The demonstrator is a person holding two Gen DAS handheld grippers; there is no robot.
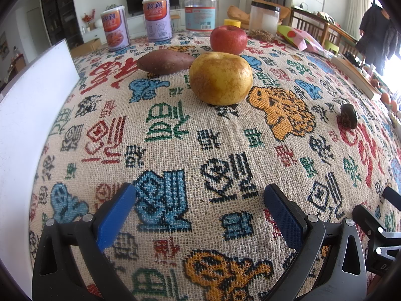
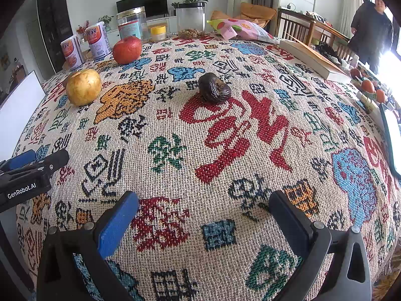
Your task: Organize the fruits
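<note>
**Fruit loose on the desk, both jaws wide**

A yellow pear (image 1: 220,78) sits on the patterned cloth (image 1: 175,135) of the desk, with a red apple (image 1: 228,38) just behind it and a sweet potato (image 1: 164,61) to its left. A dark wrinkled fruit (image 2: 214,88) lies well apart, ahead of the right gripper (image 2: 203,207). The left gripper (image 1: 199,197) faces the pear. Both jaws stand wide and hold nothing. Cans (image 1: 157,18) and jars (image 1: 200,12) line the far edge.
</note>
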